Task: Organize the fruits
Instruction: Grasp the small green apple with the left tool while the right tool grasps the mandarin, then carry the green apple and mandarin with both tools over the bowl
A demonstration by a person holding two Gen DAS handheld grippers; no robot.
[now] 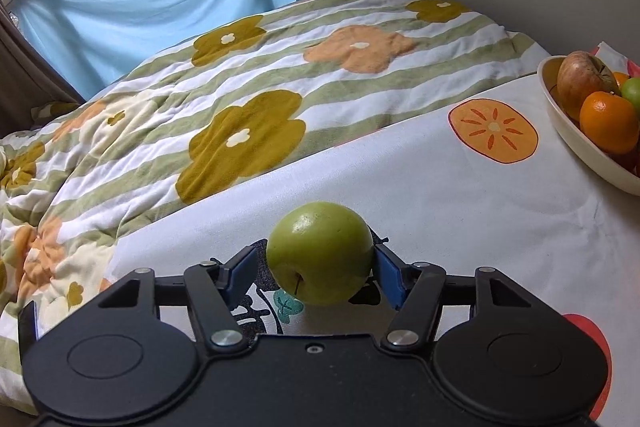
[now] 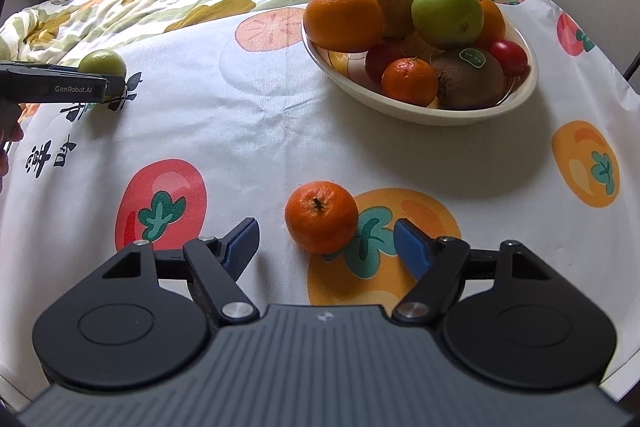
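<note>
Left gripper (image 1: 320,263) appears closed across the smooth, firm green apple (image 1: 320,253) left of the fruit bowl (image 2: 420,109); right gripper (image 2: 325,239) stands open around a soft-skinned mandarin (image 2: 321,215) before it.

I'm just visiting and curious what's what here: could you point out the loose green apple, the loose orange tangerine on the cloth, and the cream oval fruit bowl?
Round green apple (image 1: 320,253): left wrist view, middle of its skin.
Small orange tangerine (image 2: 321,217): right wrist view, centre near the stem.
Cream oval bowl (image 2: 460,113): right wrist view, front outer wall.
</note>
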